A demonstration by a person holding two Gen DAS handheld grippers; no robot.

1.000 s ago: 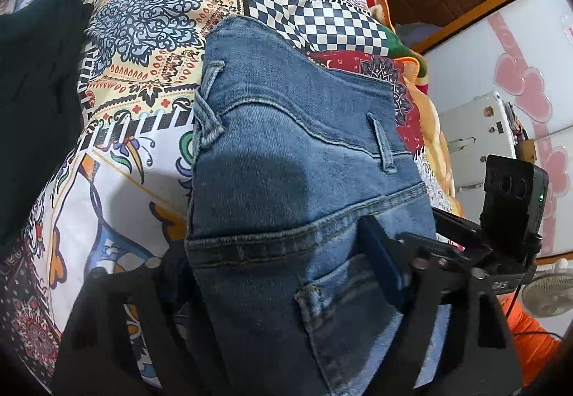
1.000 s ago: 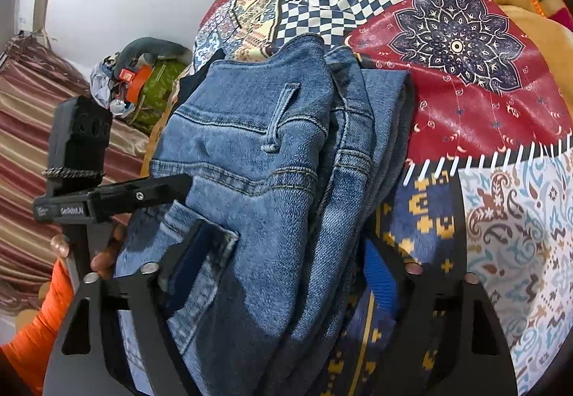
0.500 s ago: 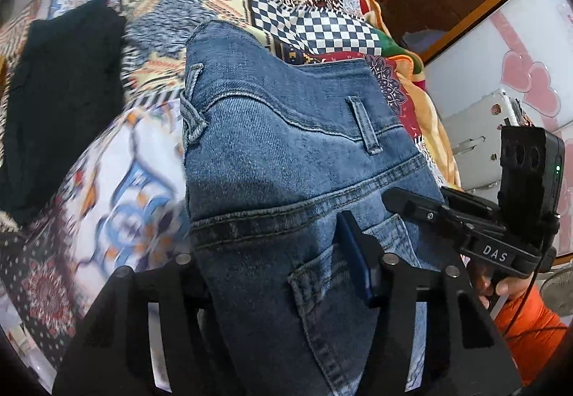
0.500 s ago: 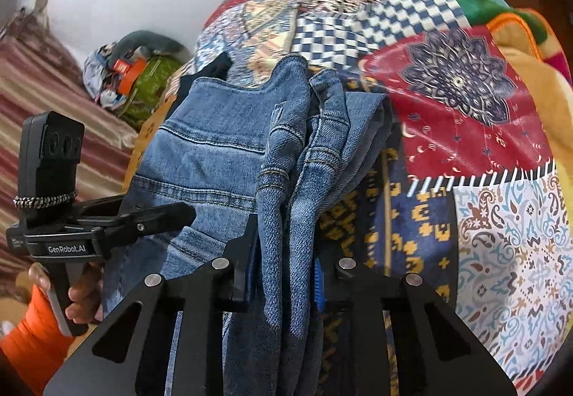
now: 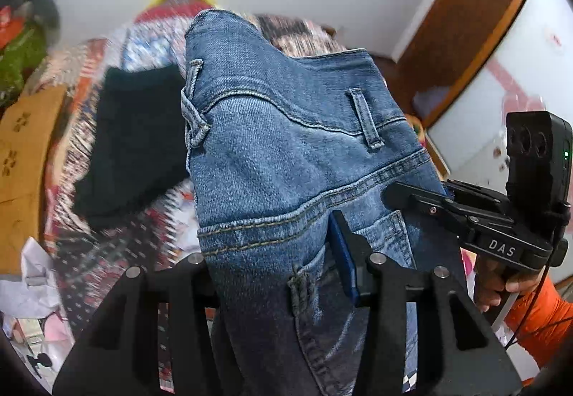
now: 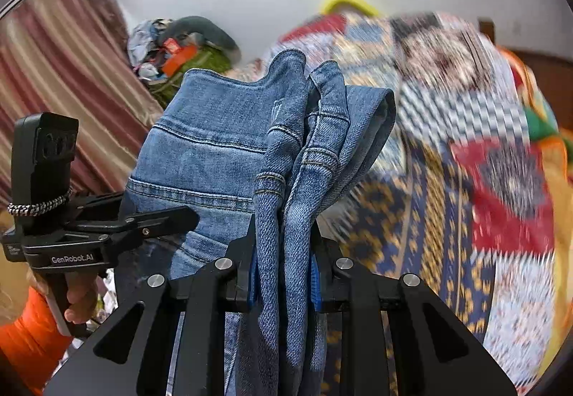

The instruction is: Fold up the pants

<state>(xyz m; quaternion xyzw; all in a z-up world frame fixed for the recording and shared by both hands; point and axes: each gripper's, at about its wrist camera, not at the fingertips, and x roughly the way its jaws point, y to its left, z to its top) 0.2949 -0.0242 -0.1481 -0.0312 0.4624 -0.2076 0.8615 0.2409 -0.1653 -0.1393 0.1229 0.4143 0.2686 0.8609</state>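
The folded blue jeans (image 5: 286, 159) are held up off the patchwork bedspread (image 6: 465, 181), waistband end pointing away. My left gripper (image 5: 275, 263) is shut on the jeans near the back pocket, at their left side. My right gripper (image 6: 283, 263) is shut on the stacked folded layers of the jeans (image 6: 222, 145) at their right edge. Each gripper shows in the other's view: the right one (image 5: 422, 199) and the left one (image 6: 172, 216), both clamped on the denim.
A folded black garment (image 5: 132, 141) lies on the bed to the left of the jeans. A pile of clothes (image 6: 179, 48) sits by the wall, next to a striped curtain (image 6: 61, 80). A wooden door frame (image 5: 476, 30) stands at right.
Both grippers have closed onto the jeans and lifted them off the bed; the views have tilted up toward the wall, with the bedspread blurred by motion.
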